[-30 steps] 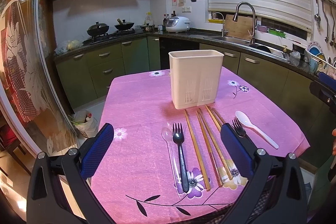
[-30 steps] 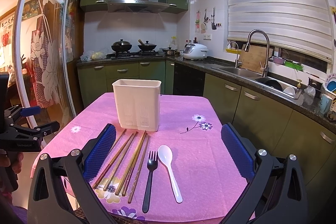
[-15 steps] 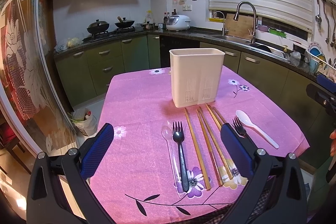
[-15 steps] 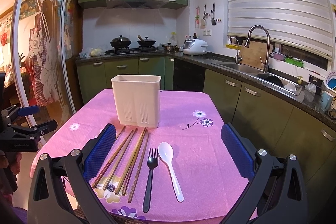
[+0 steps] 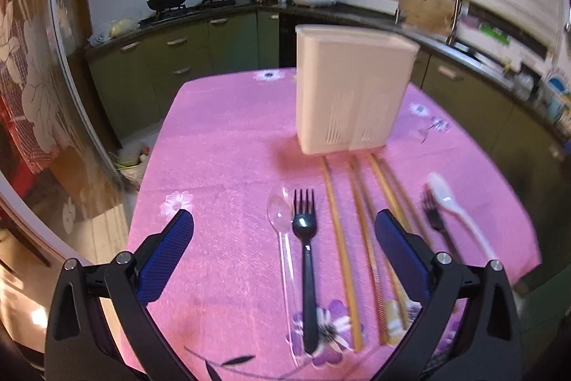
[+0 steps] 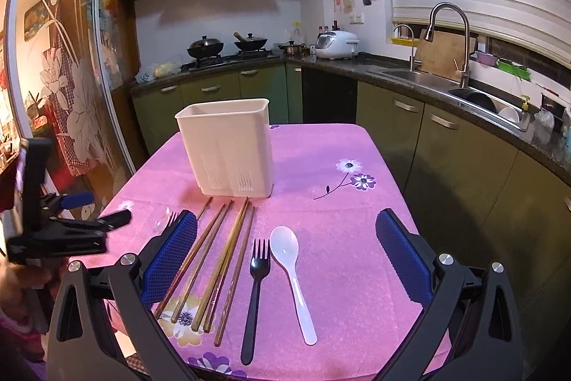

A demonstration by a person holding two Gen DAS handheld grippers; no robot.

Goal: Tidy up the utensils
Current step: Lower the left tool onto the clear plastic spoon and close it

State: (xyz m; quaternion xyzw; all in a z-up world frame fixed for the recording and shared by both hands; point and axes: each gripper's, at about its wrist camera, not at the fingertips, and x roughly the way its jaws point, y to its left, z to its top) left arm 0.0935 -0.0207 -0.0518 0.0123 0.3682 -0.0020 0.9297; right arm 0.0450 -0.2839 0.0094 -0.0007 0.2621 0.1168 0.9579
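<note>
Tools (image 5: 284, 240) (image 6: 286, 240) both open; holder (image 6: 228, 145) markings unreadable, maybe none.

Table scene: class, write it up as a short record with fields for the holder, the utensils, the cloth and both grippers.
holder: white utensil holder, upright, nothing seen sticking out
chopsticks: wooden chopsticks, flat in front of the holder
right pair: black fork beside white spoon
left pair: clear spoon beside second black fork
cloth: pink floral tablecloth
left gripper: open, empty
right gripper: open, empty
</note>
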